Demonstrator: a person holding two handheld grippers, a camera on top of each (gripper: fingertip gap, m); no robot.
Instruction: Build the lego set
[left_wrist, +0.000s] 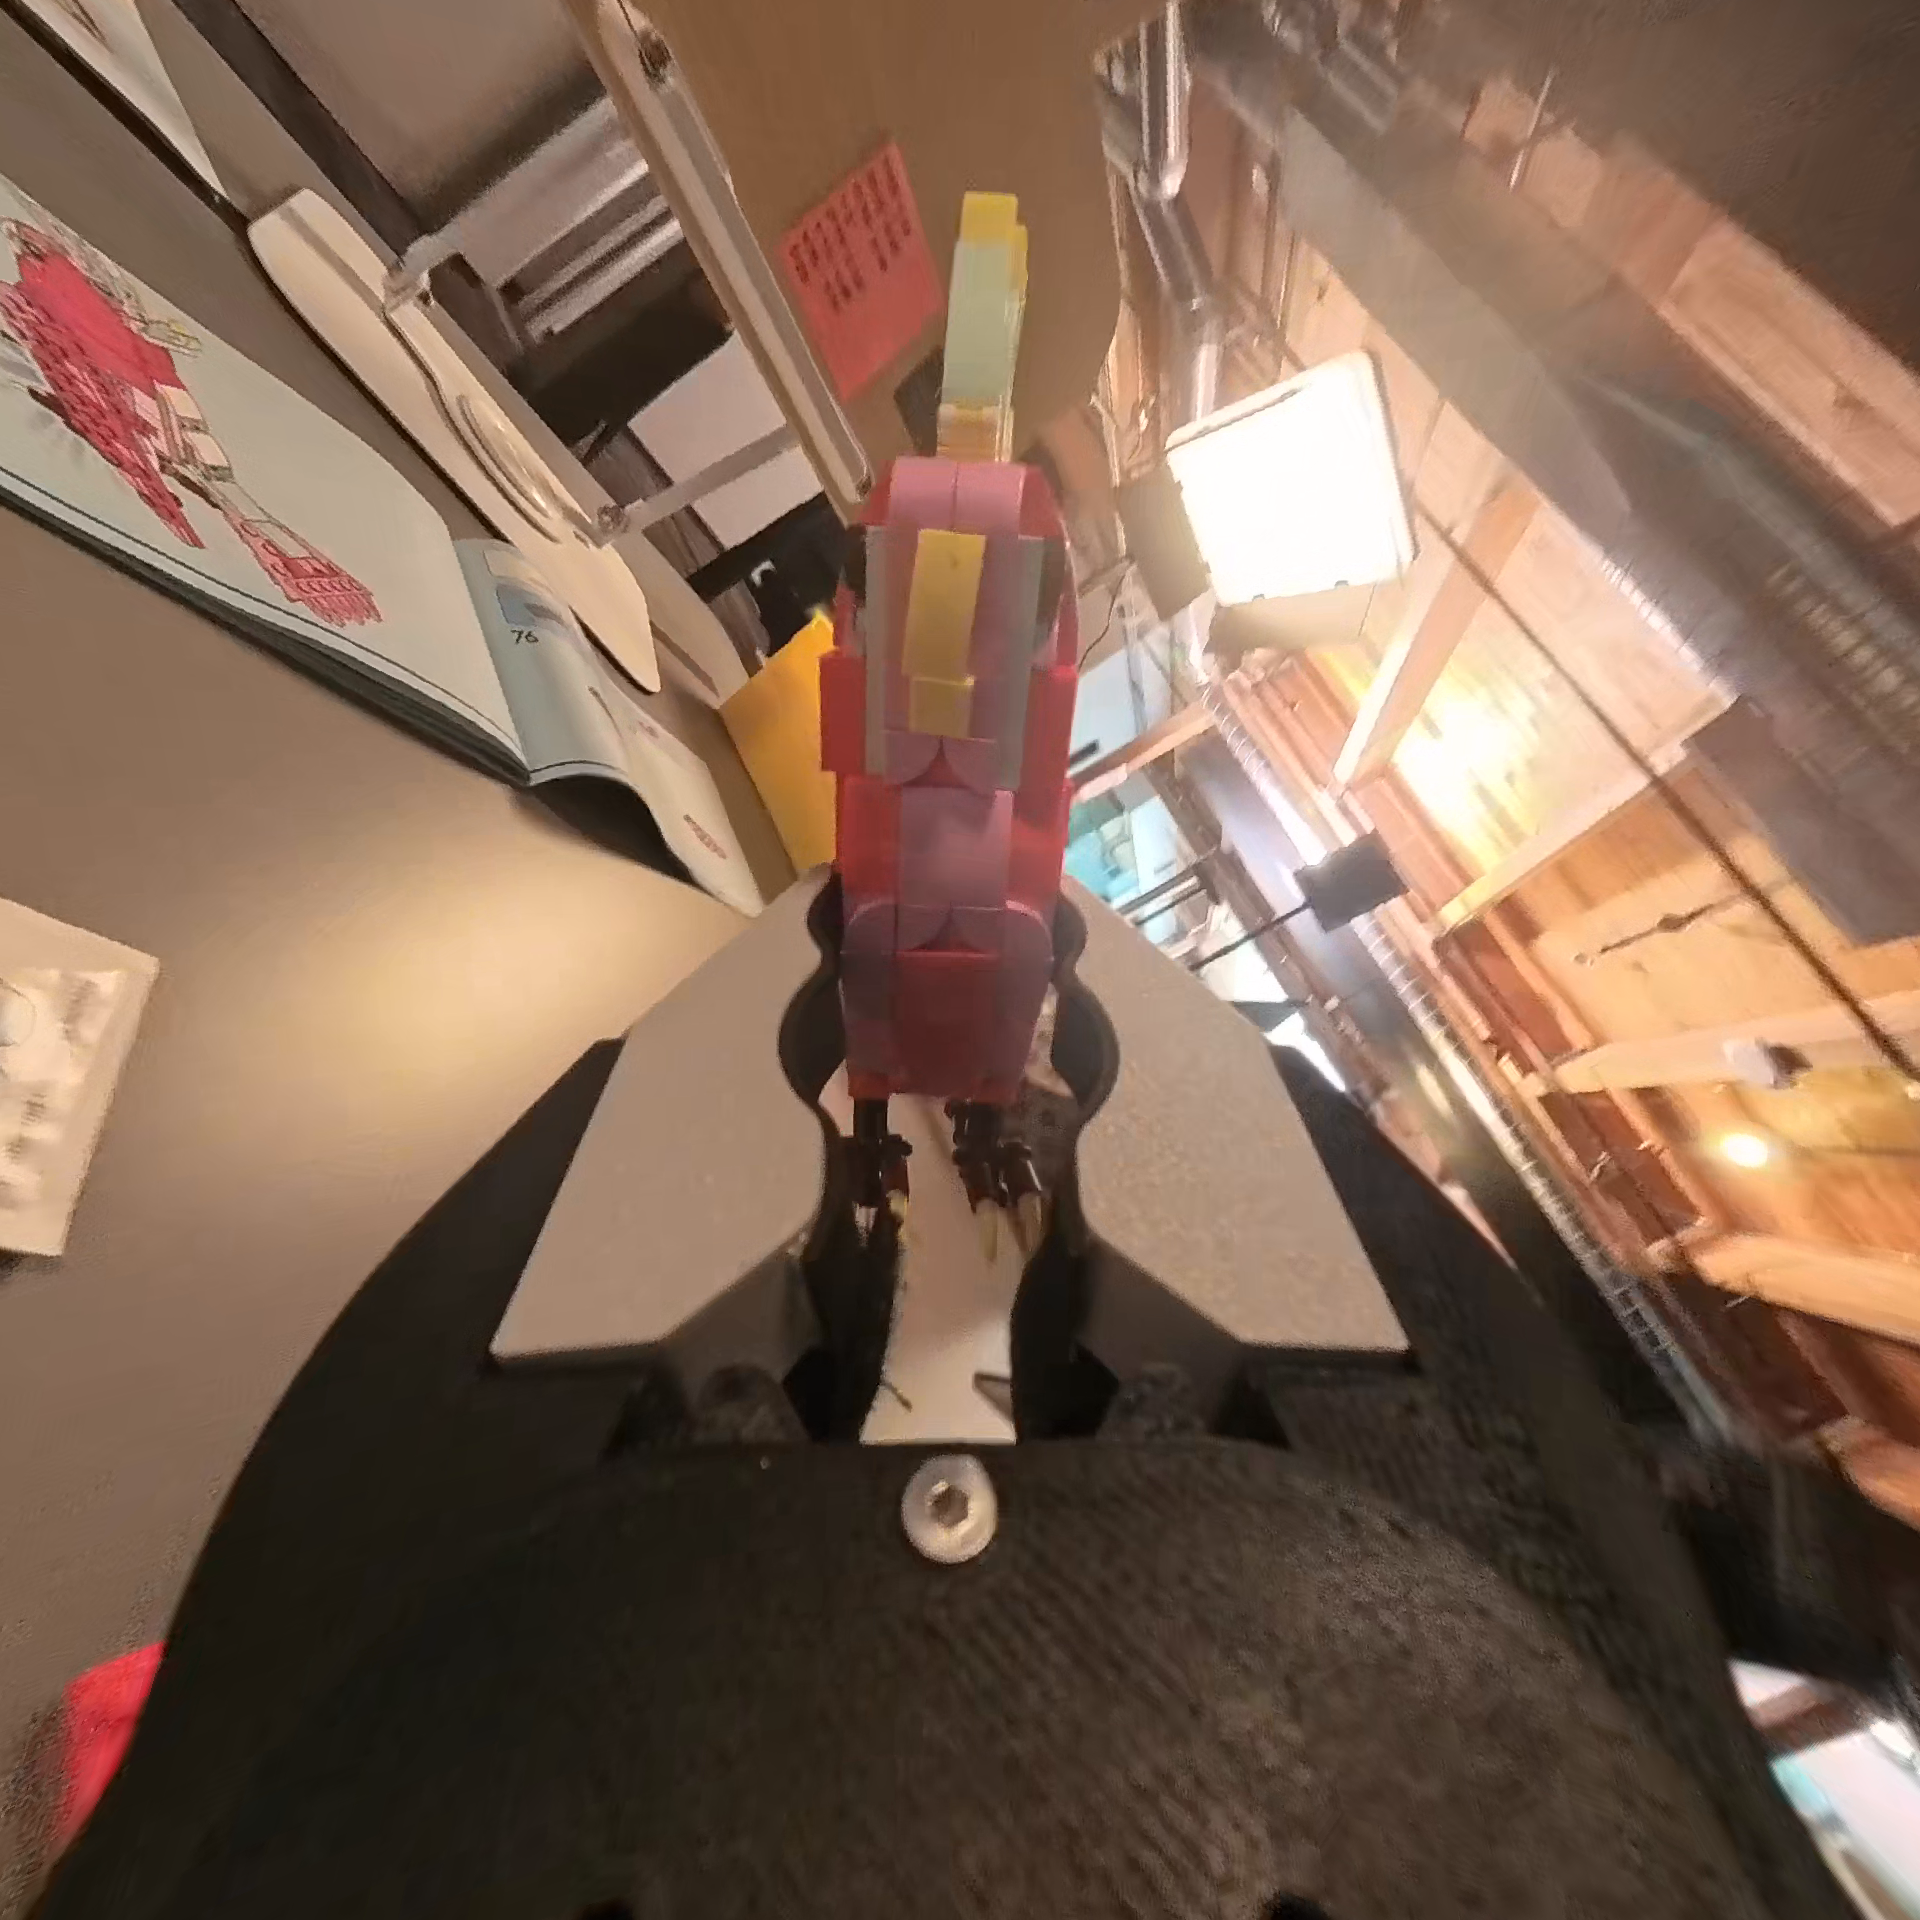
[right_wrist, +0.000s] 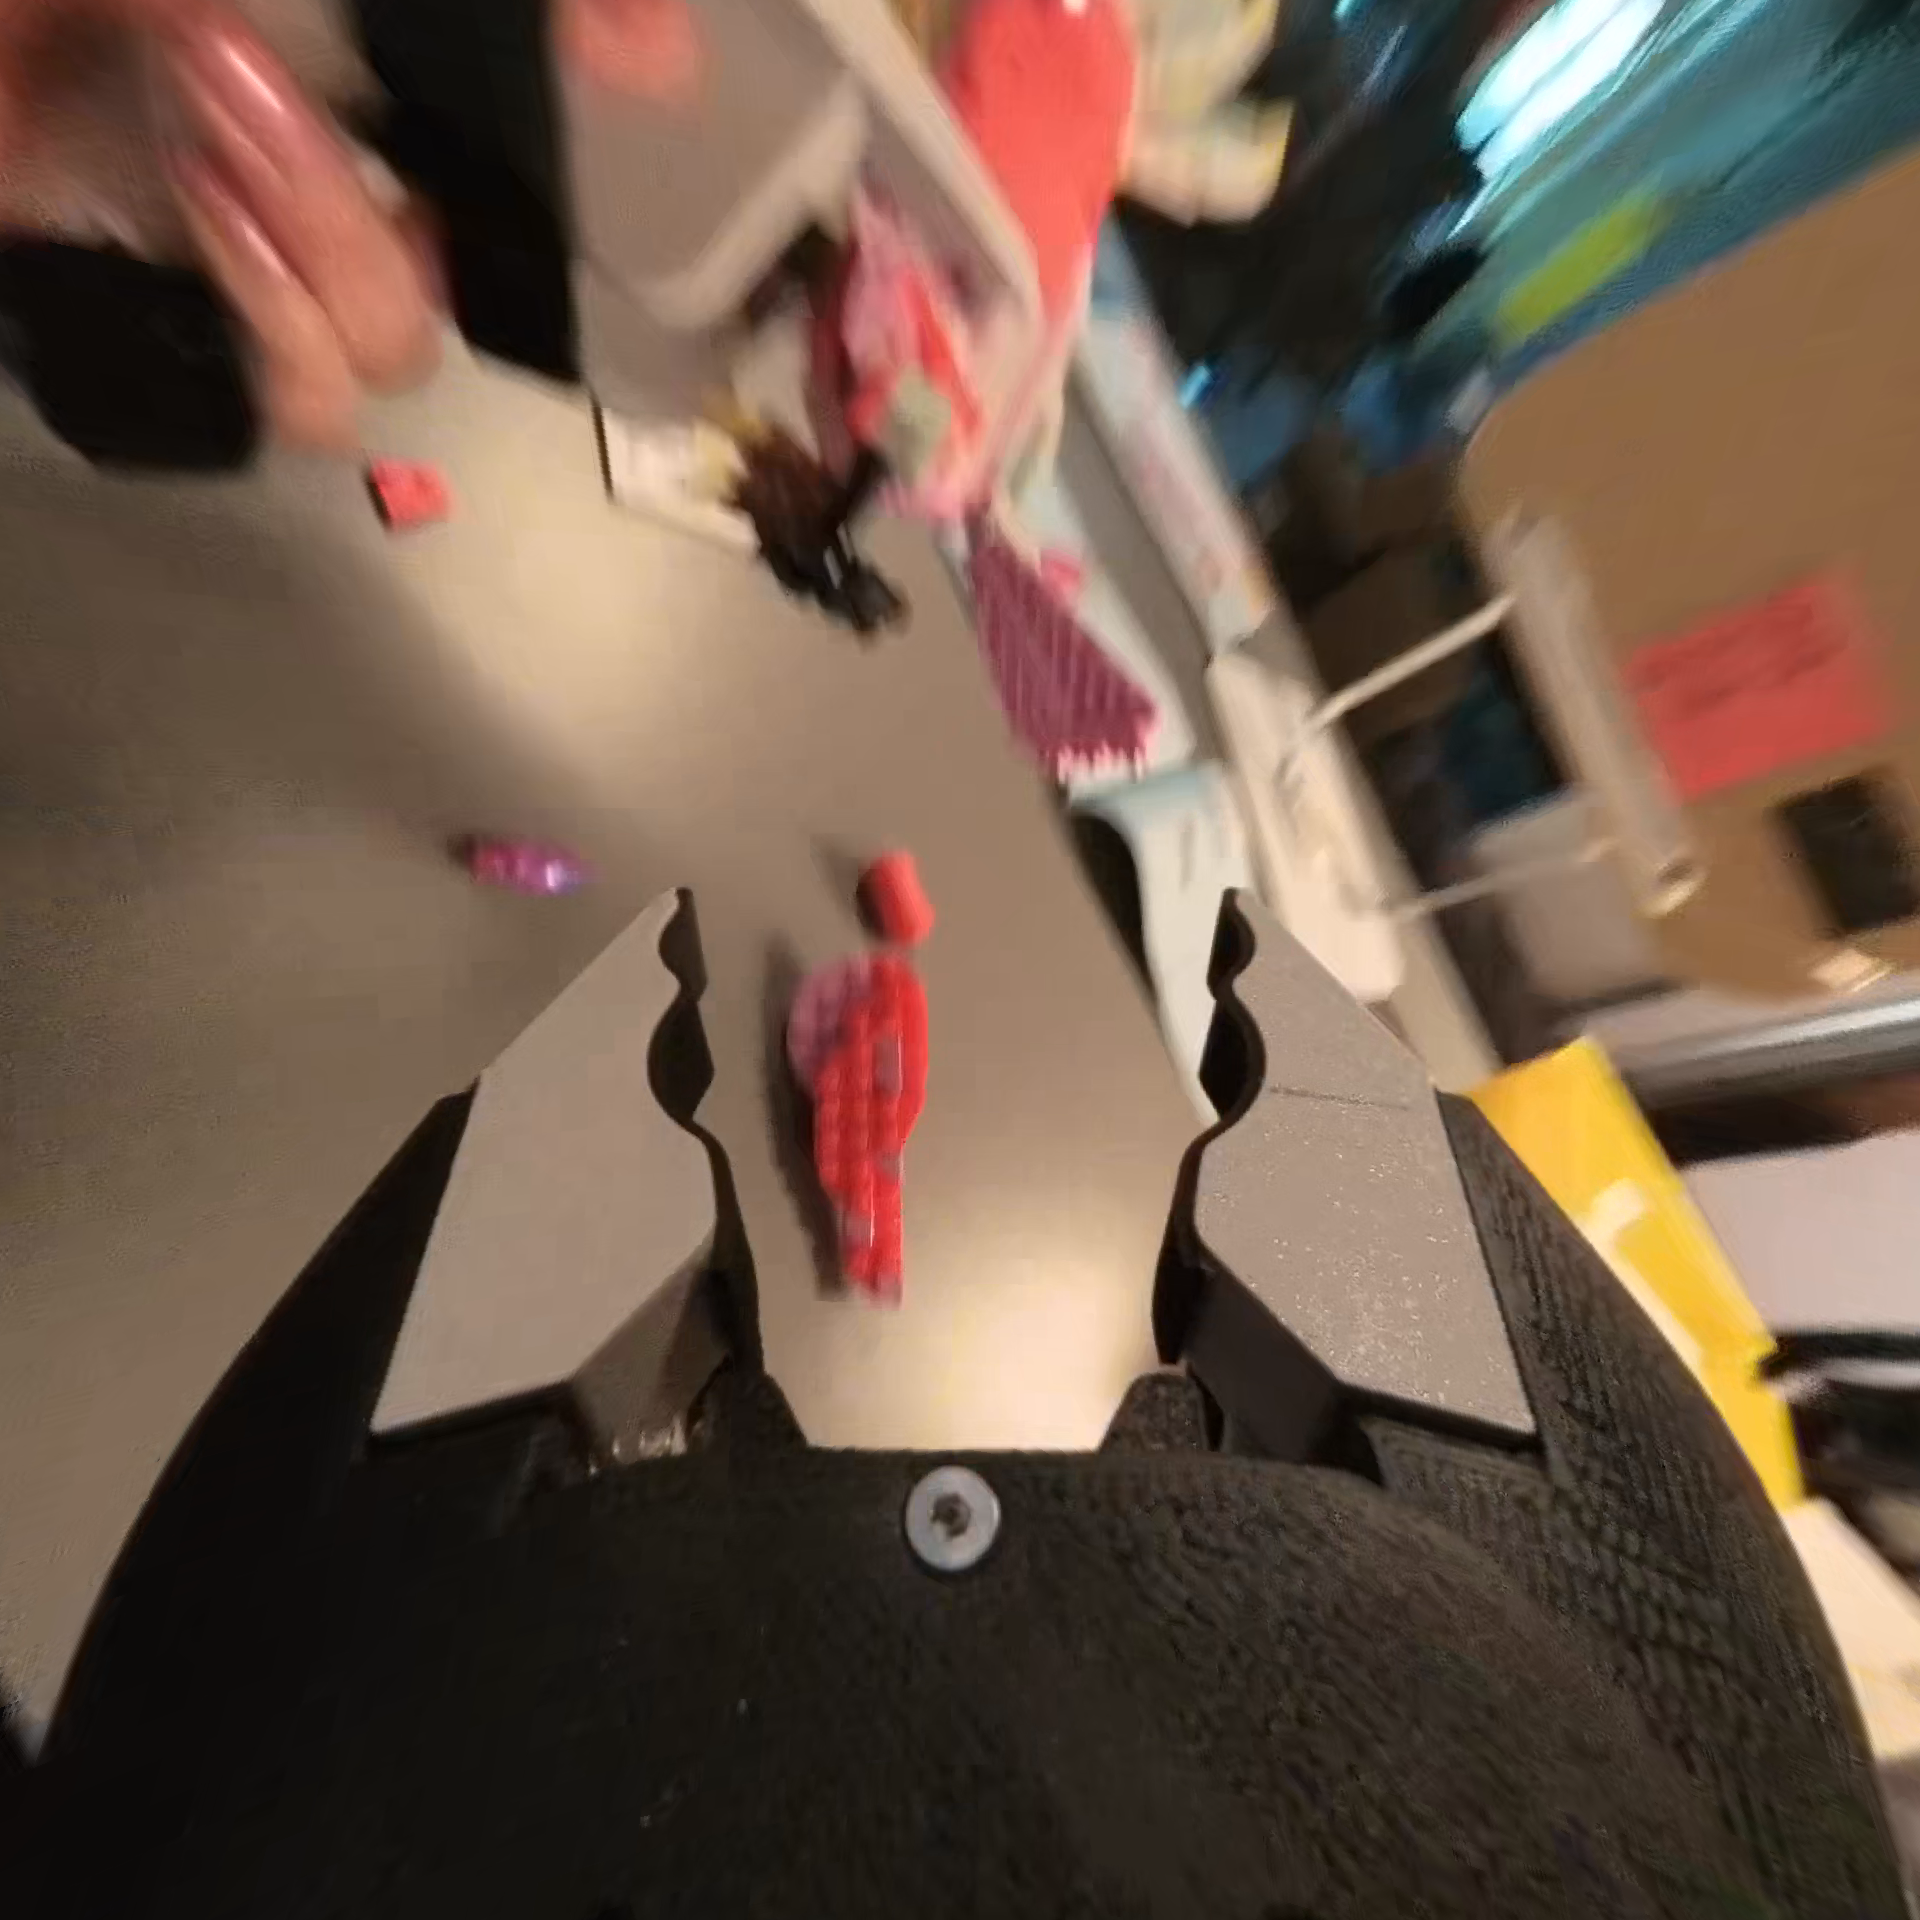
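Note:
My left gripper (left_wrist: 940, 914) is shut on a brick-built bird model (left_wrist: 951, 727) of red, purple and yellow bricks. Both pads press on its lower body, and its black claws hang down between the fingers (left_wrist: 665, 1143). The right wrist view shows the same model (right_wrist: 894, 364), blurred, held up at the top by a hand (right_wrist: 291, 239). My right gripper (right_wrist: 953, 901) is wide open and empty above the table (right_wrist: 312, 675). A flat red and purple brick piece (right_wrist: 868, 1101) lies on the table under the gap, touching neither finger. A small red brick (right_wrist: 896, 899) lies just beyond it.
A pink piece (right_wrist: 525, 864) and another red brick (right_wrist: 408, 491) lie loose on the table. An open instruction booklet (left_wrist: 260, 499) lies at the left, also in the right wrist view (right_wrist: 1060, 644). A yellow object (right_wrist: 1600, 1174) is at the right edge. A bright lamp (left_wrist: 1288, 488) hangs behind. Spacing between my two grippers at the tips: around 12 cm.

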